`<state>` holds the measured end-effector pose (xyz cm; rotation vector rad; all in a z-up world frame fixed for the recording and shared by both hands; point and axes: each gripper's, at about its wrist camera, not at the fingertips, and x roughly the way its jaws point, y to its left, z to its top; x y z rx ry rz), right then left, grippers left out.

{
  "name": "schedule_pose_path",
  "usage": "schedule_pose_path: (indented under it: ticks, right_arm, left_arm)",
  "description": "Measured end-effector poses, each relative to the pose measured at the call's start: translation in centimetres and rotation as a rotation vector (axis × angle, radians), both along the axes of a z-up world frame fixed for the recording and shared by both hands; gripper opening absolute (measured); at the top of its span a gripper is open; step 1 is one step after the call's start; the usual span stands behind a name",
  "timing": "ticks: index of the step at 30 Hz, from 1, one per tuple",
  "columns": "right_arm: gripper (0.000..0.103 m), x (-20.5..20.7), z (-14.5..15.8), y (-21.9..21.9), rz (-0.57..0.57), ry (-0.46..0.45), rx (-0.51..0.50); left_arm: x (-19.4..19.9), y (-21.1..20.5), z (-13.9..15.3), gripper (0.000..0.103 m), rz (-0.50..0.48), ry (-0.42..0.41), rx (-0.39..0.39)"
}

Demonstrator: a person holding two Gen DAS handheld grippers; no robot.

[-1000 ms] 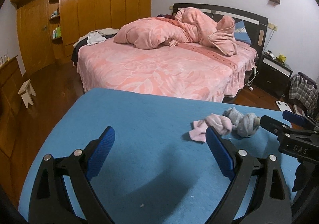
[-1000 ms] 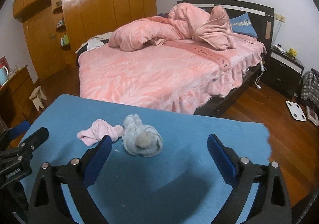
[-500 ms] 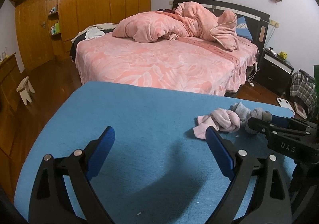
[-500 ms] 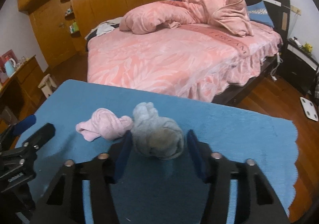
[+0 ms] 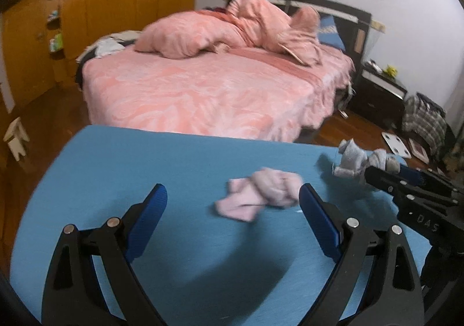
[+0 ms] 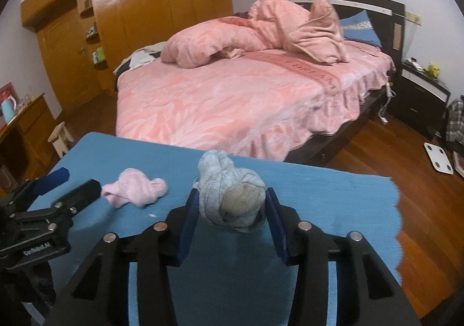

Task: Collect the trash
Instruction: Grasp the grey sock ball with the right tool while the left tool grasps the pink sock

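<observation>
Grey sock bundle (image 6: 232,195) is clamped between the closing jaws of the right gripper (image 6: 232,210); the pink sock (image 5: 261,194) remains uncollected ahead of the wide-spread left gripper (image 5: 232,218).

Between the blue pads of the black right gripper (image 6: 232,211) sits a rolled sock bundle (image 6: 232,198), pale grey-blue with a duller grey-brown patch on its near face. Left of those fingers lies a pale pink sock bundle (image 6: 136,191), which in the other view is just ahead of the black left gripper (image 5: 232,210) with the same blue pads. Under both spreads a plain turquoise-blue cloth (image 6: 319,195). Beyond the fingertips the bed (image 6: 232,99) wears salmon pink with a paler leaf pattern, a blue pillow (image 6: 359,28) against its dark headboard; the wardrobe (image 6: 139,15) is glossy honey-brown wood, the floor (image 6: 406,151) reddish brown
</observation>
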<state>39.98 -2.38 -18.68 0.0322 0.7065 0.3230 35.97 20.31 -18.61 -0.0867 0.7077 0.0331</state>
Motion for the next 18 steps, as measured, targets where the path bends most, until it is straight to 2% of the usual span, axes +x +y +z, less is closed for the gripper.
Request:
schedule_pose_path:
  ticks: [7,9,11,12,13,14,16,18]
  right_arm:
    - [0.045,0.2,0.1,-1.9,-0.015,-0.010,-0.011]
    - [0.045,0.1,0.0,-2.3,-0.017,-0.006,-0.007]
    - [0.045,0.1,-0.4,-2.5,-0.020,0.002,-0.002]
    - [0.045,0.1,-0.5,-2.5,-0.022,0.006,-0.001]
    - [0.045,0.0,-0.7,-2.6,-0.025,0.010,0.002]
    - [0.045,0.0,-0.8,-2.7,-0.028,0.014,0.005]
    - [0.045,-0.2,-0.8,-2.8,-0.034,0.019,0.013]
    - [0.045,-0.5,-0.6,-3.0,-0.037,0.018,0.027]
  left_arm:
    - [3.2,-3.1,-1.8,0.089,-0.050,0.087,0.043]
    - [3.6,-3.4,-2.3,0.081,-0.053,0.115,0.051]
    - [4.2,-3.8,-3.0,0.065,-0.060,0.162,0.062]
    - [4.3,-3.8,-3.2,0.063,-0.056,0.172,0.066]
    - [4.3,-3.7,-3.3,0.060,-0.059,0.174,0.061]
    - [4.1,-3.6,-3.3,0.052,-0.064,0.170,0.057]
    - [3.9,-3.8,-3.1,0.041,-0.070,0.158,0.060]
    - [3.7,-4.0,-3.0,0.038,-0.077,0.144,0.066]
